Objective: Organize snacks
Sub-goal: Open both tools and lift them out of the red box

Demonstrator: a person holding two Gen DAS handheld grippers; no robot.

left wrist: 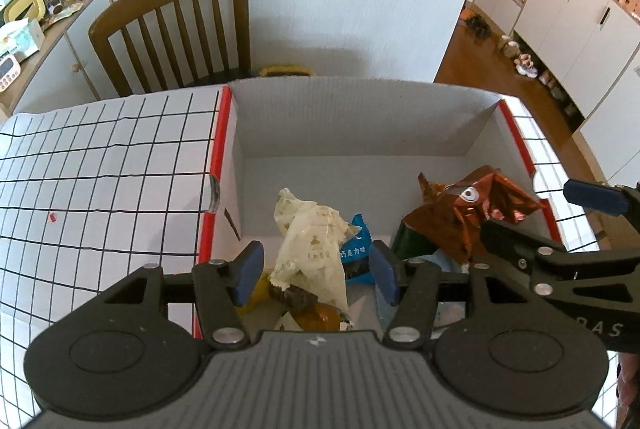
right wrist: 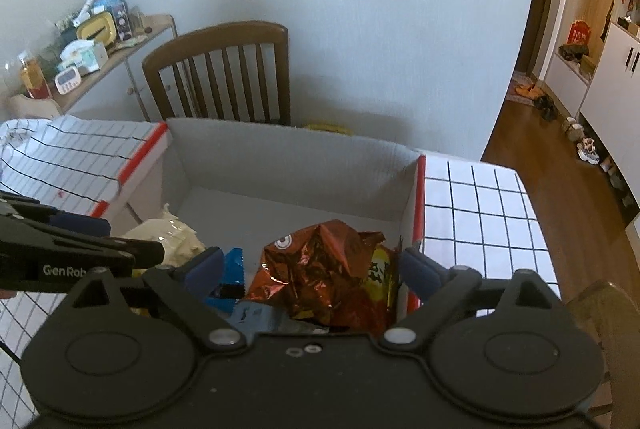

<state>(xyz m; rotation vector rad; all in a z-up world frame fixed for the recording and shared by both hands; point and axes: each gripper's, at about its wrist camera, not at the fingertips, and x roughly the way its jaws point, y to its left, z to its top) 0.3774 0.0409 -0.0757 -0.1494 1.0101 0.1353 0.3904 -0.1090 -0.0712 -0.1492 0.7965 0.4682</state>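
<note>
A white cardboard box [left wrist: 352, 117] with red-edged flaps stands on the checked tablecloth and holds the snacks. My left gripper [left wrist: 316, 271] is open above a cream snack packet [left wrist: 310, 253], which lies between its blue pads without touching them. A blue packet [left wrist: 356, 249] lies beside it. My right gripper [right wrist: 314, 271] is open over a crumpled brown foil bag [right wrist: 320, 269]; a yellow packet [right wrist: 380, 273] lies at its right. The brown bag also shows in the left wrist view [left wrist: 468, 213]. The box also shows in the right wrist view [right wrist: 288, 157].
A wooden chair [left wrist: 176, 29] stands behind the table. A side cabinet [left wrist: 44, 41] with clutter is at the left. The checked tablecloth [left wrist: 92, 169] covers the table on both sides of the box. White cupboards [left wrist: 568, 13] and wood floor lie to the right.
</note>
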